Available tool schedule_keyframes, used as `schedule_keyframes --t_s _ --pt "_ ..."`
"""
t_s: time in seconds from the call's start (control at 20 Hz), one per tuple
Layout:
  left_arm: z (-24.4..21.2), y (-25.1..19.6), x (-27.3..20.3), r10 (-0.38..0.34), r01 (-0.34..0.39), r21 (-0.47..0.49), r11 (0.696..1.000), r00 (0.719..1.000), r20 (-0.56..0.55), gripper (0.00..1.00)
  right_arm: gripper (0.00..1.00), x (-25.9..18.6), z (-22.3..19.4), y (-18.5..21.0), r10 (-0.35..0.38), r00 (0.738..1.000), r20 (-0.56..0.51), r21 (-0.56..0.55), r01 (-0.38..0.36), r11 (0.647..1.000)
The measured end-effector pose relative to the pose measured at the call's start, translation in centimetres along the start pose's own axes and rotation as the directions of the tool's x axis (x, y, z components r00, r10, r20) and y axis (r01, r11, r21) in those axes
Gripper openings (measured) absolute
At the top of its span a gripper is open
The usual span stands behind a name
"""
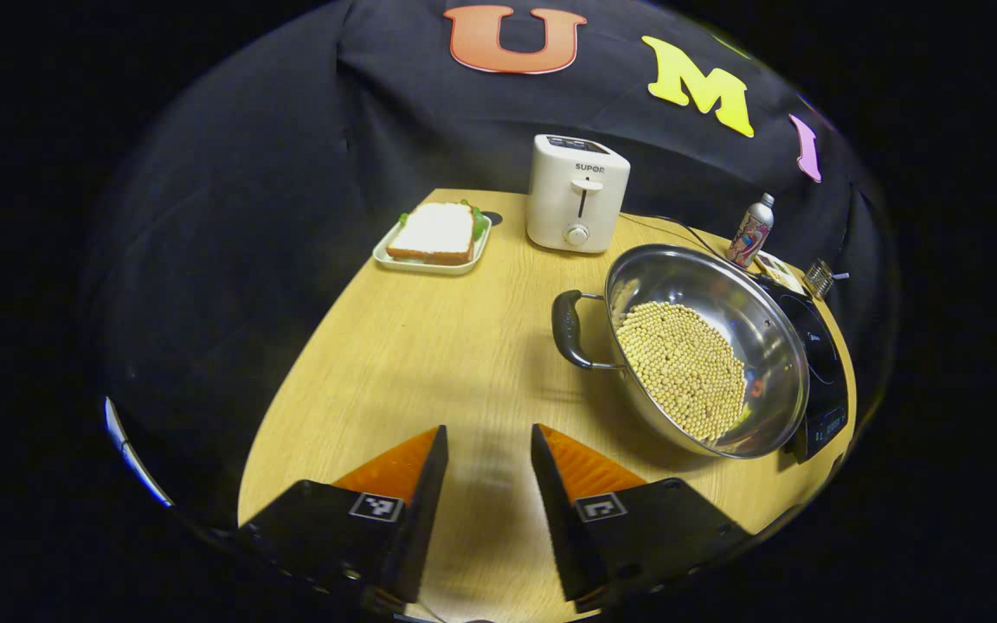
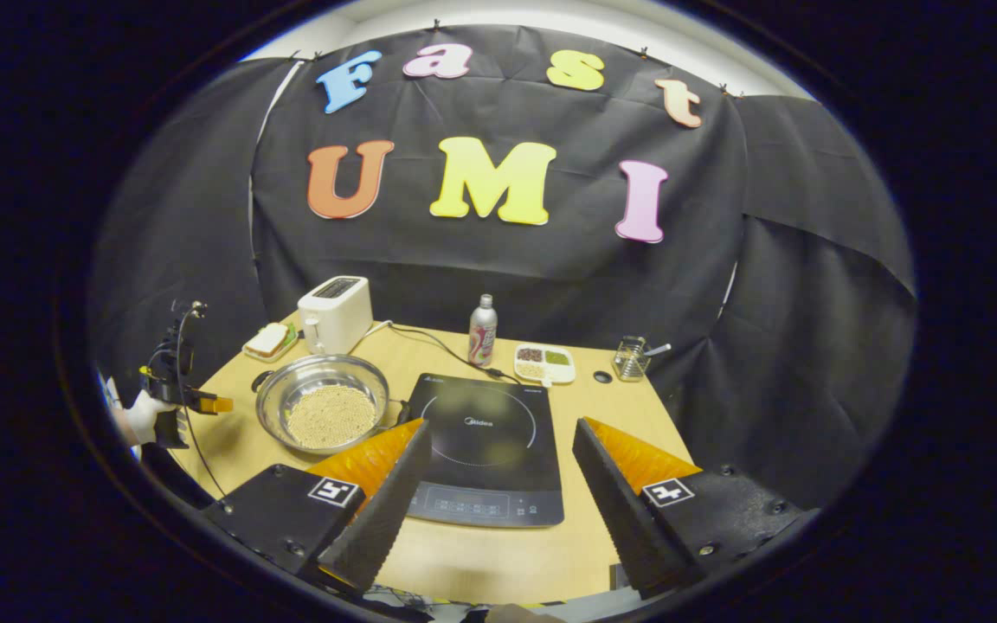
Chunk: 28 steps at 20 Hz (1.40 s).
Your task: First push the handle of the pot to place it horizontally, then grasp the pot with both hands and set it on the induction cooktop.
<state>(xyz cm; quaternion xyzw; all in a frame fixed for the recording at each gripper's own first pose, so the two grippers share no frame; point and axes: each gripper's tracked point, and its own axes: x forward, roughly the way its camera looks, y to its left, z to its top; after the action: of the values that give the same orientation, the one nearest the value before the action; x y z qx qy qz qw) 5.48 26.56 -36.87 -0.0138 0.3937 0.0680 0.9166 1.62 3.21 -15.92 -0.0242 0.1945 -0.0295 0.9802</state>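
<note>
Left gripper view: toaster [image 1: 577, 193], sandwich plate [image 1: 432, 260] behind pot [image 1: 708, 346]; bottle [image 1: 751, 230] beyond.

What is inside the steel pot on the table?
The pot holds a heap of small pale beans. They cover part of its bottom, so what lies beneath them cannot be seen.

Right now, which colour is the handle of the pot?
Black; the pot's handle, on a steel bracket, shows best in the left gripper view.

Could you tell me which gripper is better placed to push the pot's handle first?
Left. The left gripper is open and faces the pot handle; the right gripper hovers over the induction cooktop.
</note>
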Motion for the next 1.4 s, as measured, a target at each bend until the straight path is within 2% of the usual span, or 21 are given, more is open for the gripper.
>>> schedule_keyframes --t_s 0.05,0.1,0.15,0.4,0.8,1.1,1.3,1.4 --pt "0.2 0.1 -0.8 0.011 -0.011 0.023 1.0 1.0 0.018 0.71 1.0 0.5 -0.2 0.5 0.019 1.0 -0.007 -0.002 -0.019 1.0" --pt "0.4 -0.2 -1.9 0.008 -0.009 0.039 0.999 0.999 0.036 0.78 1.0 1.0 -0.5 1.0 0.039 0.999 -0.013 -0.003 -0.039 0.999" --pt "0.9 -0.8 -2.5 0.0 -0.002 0.05 0.999 0.999 0.049 0.98 1.0 1.5 -0.6 1.4 0.056 0.998 -0.021 -0.003 -0.056 0.998" --pt "2.9 -4.3 -3.3 -0.058 0.053 0.076 0.996 0.996 0.073 0.98 1.0 6.4 -2.3 4.7 0.177 0.98 -0.087 0.05 -0.174 0.984" --pt "6.5 -7.3 1.3 -0.076 0.072 0.095 0.993 0.996 0.047 0.98 0.98 17.1 -5.0 10.5 0.313 0.923 -0.223 0.124 -0.292 0.948" --pt "6.8 -8.4 5.7 -0.067 0.067 0.087 0.994 0.998 -0.007 0.98 0.97 23.4 -7.1 13.0 0.32 0.89 -0.325 0.121 -0.297 0.947" --pt "6.5 -8.9 8.0 -0.061 0.065 0.12 0.991 0.998 -0.032 0.98 1.0 26.1 -8.5 14.4 0.296 0.871 -0.393 0.102 -0.278 0.955" --pt "6.8 -9.3 8.6 -0.068 0.072 0.115 0.991 0.997 -0.038 0.98 0.96 27.2 -9.2 14.9 0.275 0.865 -0.42 0.091 -0.261 0.961"
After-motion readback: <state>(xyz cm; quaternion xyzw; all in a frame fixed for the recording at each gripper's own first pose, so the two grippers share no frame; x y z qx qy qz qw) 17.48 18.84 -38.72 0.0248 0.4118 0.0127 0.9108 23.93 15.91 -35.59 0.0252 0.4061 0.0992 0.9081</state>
